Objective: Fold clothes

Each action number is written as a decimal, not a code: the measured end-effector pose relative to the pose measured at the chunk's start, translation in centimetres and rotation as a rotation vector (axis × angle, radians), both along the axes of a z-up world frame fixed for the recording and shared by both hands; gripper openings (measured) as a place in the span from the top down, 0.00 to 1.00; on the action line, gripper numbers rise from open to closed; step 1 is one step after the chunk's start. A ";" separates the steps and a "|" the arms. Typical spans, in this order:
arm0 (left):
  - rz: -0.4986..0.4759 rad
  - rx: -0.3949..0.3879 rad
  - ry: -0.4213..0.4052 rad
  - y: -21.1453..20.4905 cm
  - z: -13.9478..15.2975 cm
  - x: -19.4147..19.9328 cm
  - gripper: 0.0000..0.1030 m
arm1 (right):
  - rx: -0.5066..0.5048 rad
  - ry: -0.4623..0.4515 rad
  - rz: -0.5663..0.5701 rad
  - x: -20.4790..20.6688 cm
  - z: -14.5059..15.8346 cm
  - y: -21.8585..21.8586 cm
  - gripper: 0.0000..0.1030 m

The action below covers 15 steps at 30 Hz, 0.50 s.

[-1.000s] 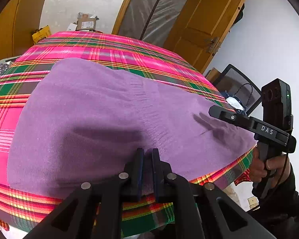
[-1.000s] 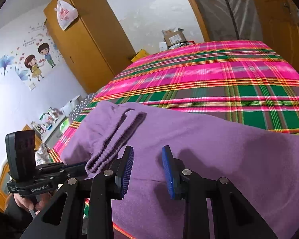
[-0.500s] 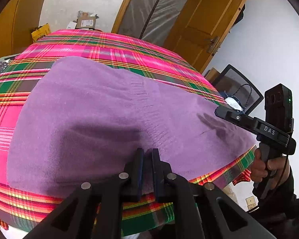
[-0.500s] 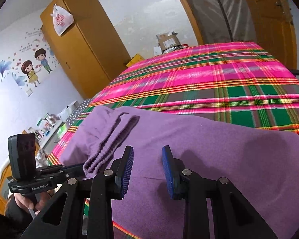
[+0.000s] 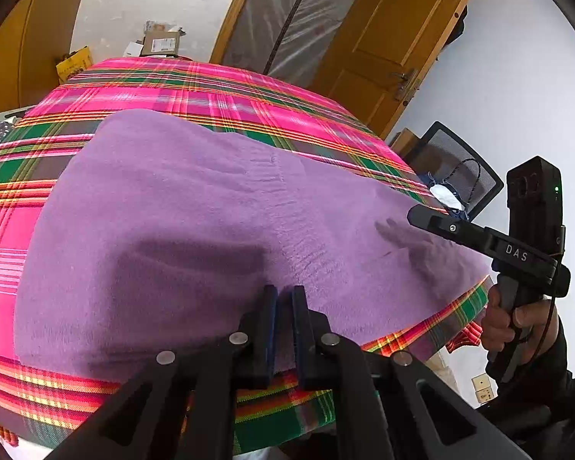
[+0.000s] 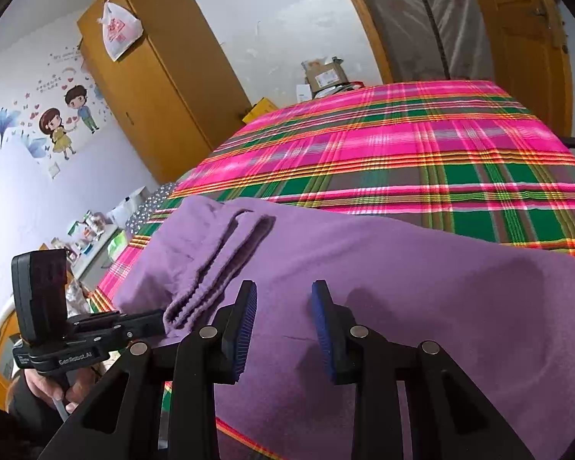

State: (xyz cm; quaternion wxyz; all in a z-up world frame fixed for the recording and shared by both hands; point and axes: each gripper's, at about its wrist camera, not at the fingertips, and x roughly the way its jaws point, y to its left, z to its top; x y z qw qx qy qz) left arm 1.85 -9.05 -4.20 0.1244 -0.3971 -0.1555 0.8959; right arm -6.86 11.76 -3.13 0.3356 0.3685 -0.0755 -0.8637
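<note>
bright, even daylight fills both views, and focus is sharp throughout; soft shadows fall on the purple garment (image 5: 180, 207) just ahead of each claw; fisheye bending curves the bed's far edges, and black vignette rounds every corner

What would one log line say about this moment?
task: fold clothes | left gripper: shut on sweater near edge | right gripper: open over sweater | bed: plaid cover

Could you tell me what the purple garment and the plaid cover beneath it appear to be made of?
The purple garment looks like a soft knit, perhaps wool or fleece: matte, fuzzy surface, with ribbed cuffs showing in the right wrist view. The plaid cover seems a thin, flat-woven cloth, possibly cotton or synthetic, with crisp stripes and a slight sheen.
</note>
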 end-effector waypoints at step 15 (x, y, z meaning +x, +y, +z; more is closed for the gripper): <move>-0.049 -0.039 0.040 0.9 0.0 0.0 0.94 | 0.032 -0.014 -0.100 -0.2 0.0 3.2 0.70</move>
